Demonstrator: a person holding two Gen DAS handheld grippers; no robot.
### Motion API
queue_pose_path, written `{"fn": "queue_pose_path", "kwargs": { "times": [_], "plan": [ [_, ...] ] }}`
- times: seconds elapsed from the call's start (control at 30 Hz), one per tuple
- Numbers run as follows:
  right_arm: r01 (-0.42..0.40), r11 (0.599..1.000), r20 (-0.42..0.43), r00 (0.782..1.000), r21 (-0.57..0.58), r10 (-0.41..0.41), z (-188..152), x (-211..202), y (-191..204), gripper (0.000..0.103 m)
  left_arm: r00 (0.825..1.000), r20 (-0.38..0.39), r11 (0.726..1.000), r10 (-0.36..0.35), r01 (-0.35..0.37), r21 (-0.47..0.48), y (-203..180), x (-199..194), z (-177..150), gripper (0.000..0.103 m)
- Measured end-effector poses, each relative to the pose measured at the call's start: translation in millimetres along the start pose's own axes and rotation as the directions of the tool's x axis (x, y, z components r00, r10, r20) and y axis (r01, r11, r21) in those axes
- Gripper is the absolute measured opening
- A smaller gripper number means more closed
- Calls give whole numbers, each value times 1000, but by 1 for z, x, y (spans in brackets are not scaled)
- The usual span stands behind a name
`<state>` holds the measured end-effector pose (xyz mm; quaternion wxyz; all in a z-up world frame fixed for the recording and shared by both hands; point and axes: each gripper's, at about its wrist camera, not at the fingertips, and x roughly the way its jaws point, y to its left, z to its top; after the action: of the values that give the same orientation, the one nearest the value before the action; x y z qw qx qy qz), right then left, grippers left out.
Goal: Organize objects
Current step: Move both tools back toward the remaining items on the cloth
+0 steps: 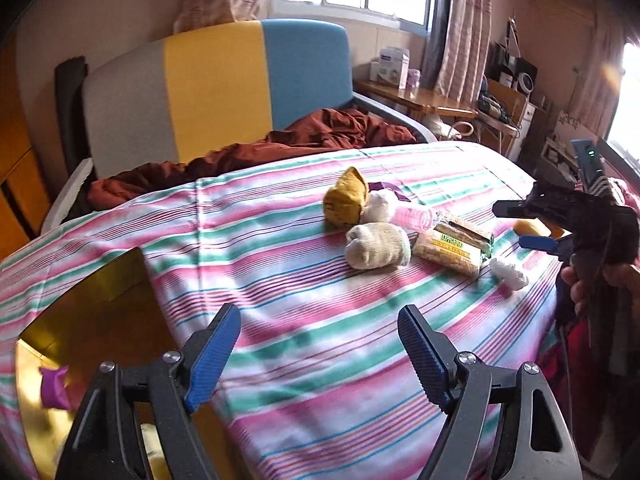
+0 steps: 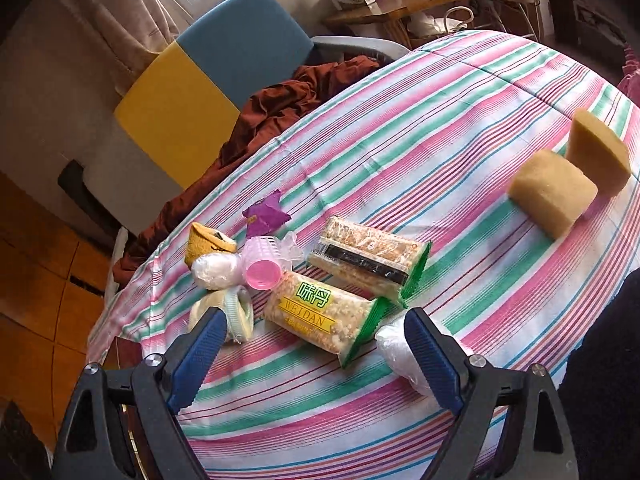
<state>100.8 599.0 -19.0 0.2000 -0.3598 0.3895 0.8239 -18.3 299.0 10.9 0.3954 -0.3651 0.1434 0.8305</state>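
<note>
A pile of objects lies on the striped cloth [image 1: 304, 304]: a mustard sock roll [image 1: 346, 197], a cream sock roll [image 1: 378, 245], a pink hair roller [image 2: 262, 266], two Weidan snack packs [image 2: 320, 316] [image 2: 366, 258], white plastic-wrapped balls [image 2: 214, 270] [image 2: 394, 350], a purple wrapper [image 2: 266, 210]. Two yellow sponges [image 2: 554, 192] [image 2: 596, 152] sit apart at the right. My left gripper [image 1: 320, 344] is open and empty, short of the pile. My right gripper [image 2: 314, 346] is open over the near snack pack, touching nothing; it shows at the right in the left wrist view [image 1: 520, 226].
A golden tray [image 1: 100, 320] holding a purple wrapper [image 1: 54, 386] sits at the left on the cloth. A tricolour chair [image 1: 208, 84] with brown fabric [image 1: 280, 144] stands behind. A wooden desk [image 1: 416, 98] with boxes is at the back right.
</note>
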Motion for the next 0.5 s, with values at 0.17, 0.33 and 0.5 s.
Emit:
{"fn": "queue_pose_path", "kwargs": {
  "times": [0.17,0.33,0.5],
  "plan": [
    [-60,998,12,998,35,59,1,-1,-5,92,997,-63,998,-55,52,-36,-16,51,19,81],
    [-104,991,40,994,79,101,3,-4,-14,92,993,-103,998,-51,47,-40,-33,94,37,99],
    [-120,990,24,993,75,119,3,-1,-14,92,991,-127,999,-34,29,-36,-46,130,53,103]
  ]
}}
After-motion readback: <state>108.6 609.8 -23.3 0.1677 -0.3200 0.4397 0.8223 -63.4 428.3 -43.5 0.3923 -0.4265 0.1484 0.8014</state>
